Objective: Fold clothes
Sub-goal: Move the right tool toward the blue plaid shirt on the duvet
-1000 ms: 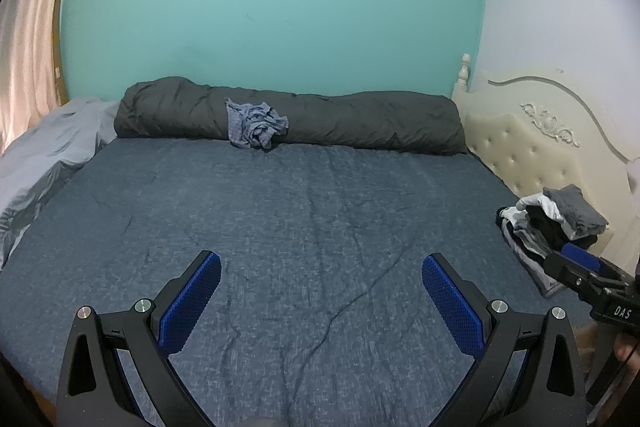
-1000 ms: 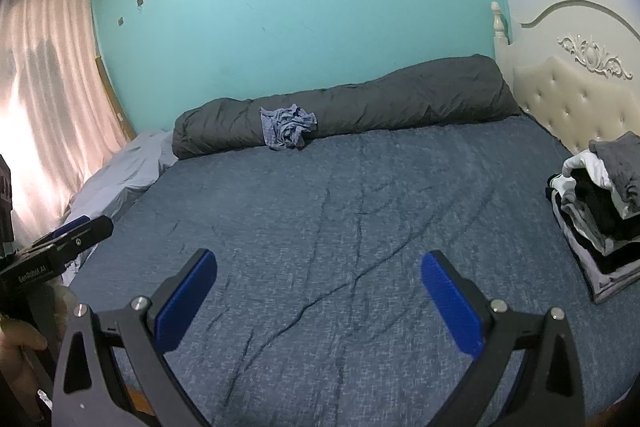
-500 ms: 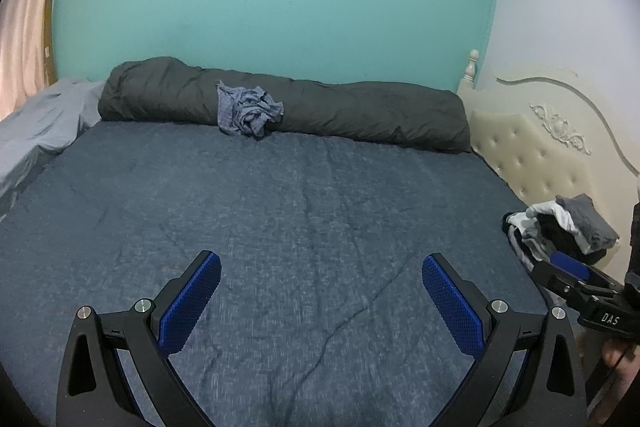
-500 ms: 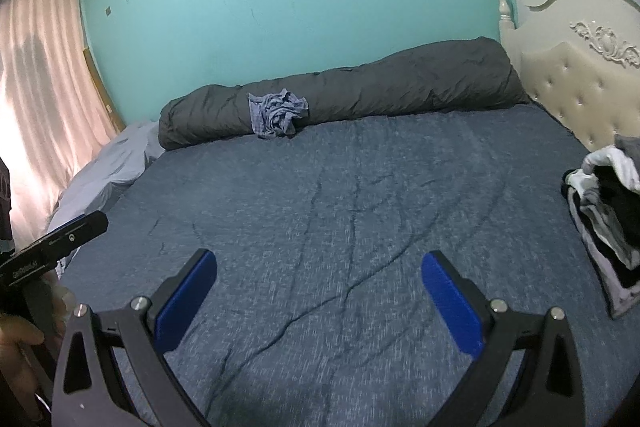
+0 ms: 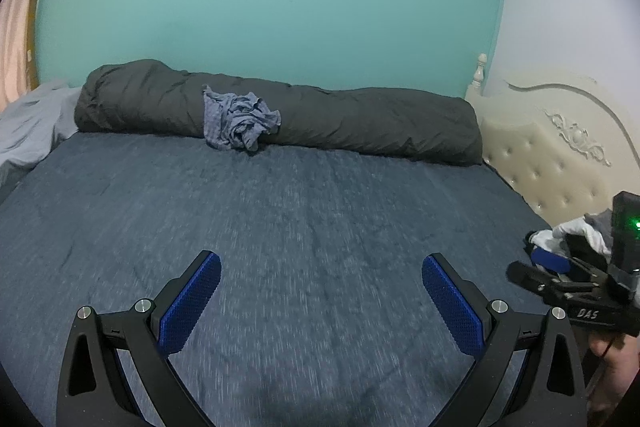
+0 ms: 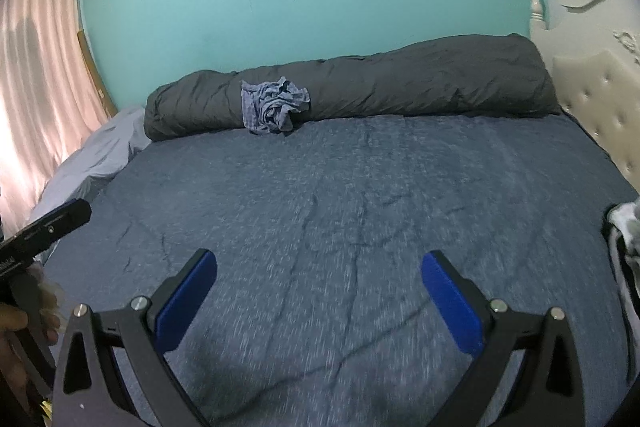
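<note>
nearest me, the left gripper [image 5: 321, 297] hangs over the near edge of the bed [image 5: 320, 211], blue pads spread wide with nothing between them. the right gripper [image 6: 319, 293] is just the same, jaws wide and empty above the blue cover, which is smeared with blur close up. at the bed's right edge sits a pile of clothes [image 5: 576, 237], mostly hidden behind the other gripper in the left view and cut off by the frame in the right view, so i can't tell how neatly it lies. far across, at the back edge against the teal wall [image 5: 280, 7], a crumpled blue-grey garment [image 5: 238, 123] leans on the rolled dark duvet [image 5: 360, 123]. a cream headboard [image 5: 560, 155] closes the right side, a pink curtain [image 6: 36, 87] the left
</note>
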`<state>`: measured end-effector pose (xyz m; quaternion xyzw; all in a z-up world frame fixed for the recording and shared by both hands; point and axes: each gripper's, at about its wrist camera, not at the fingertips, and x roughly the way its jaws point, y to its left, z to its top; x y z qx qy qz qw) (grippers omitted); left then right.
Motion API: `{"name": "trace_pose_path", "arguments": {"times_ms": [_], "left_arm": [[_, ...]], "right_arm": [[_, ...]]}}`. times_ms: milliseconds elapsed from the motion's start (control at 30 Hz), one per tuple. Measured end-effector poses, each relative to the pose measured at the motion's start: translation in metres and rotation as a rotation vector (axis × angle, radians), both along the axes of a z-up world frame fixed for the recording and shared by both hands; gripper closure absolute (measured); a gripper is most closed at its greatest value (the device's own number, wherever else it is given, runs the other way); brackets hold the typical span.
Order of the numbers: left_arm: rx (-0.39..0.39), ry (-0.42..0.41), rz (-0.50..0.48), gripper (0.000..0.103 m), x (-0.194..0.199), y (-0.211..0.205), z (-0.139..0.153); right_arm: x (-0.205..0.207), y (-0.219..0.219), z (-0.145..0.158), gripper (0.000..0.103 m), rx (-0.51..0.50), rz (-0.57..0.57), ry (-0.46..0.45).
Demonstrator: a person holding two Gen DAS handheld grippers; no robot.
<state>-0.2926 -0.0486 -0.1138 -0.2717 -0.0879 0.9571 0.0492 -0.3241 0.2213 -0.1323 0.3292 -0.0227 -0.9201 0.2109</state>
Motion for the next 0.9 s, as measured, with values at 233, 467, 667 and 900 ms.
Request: {"name": "trace_pose_path", "arguments": {"times_ms": [233,467,667,900], "left_arm": [[-0.009,-0.034,0.025,0.0,-0.057,-0.024,-0.003],[0.025,-0.081,0.056,0.0,-0.114,-0.062,0.004],[0.033,-0.099,0.081,0.0,-0.156,-0.094,0.006],[0.033,-0.129,0.13,0.0,-0.208,-0.133,-0.004]], "right_arm": [[-0.06,-0.029,-0.007,0.0,-0.001,0.038,-0.031],[-0.121,-0.062,-0.001,0.0,-0.016,0.075,-0.071],[-0.178,-0.104,-0.001,0.0,0.017,0.115,-0.085],[-0.25,-0.155,-0.01,0.0,0.017,0.138,-0.115]]}}
